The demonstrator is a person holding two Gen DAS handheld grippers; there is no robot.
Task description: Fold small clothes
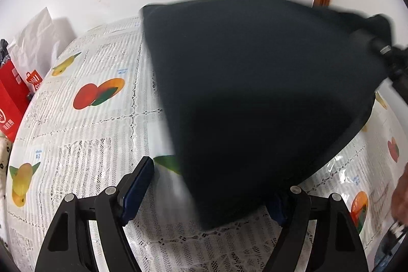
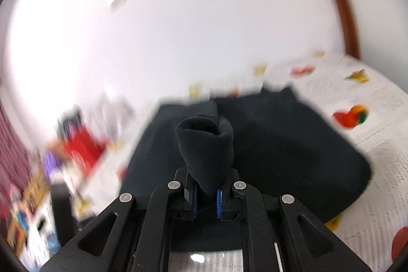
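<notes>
A worktop point(image 1: 84, 134) under a fruit-printed cover carries a dark garment point(image 1: 255, 93), one corner lifted off it. The right hand-held gripper point(image 2: 207, 196) pinches that raised fold tightly. The left hand-held gripper point(image 1: 211, 198) stands wide apart at the garment's near edge, gripping nothing.

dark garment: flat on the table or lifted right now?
Partly lifted. The right tool pinches a bunched edge of the dark fleece garment, which hangs like a tent; its lower edge reaches the fruit-print tablecloth.
</notes>
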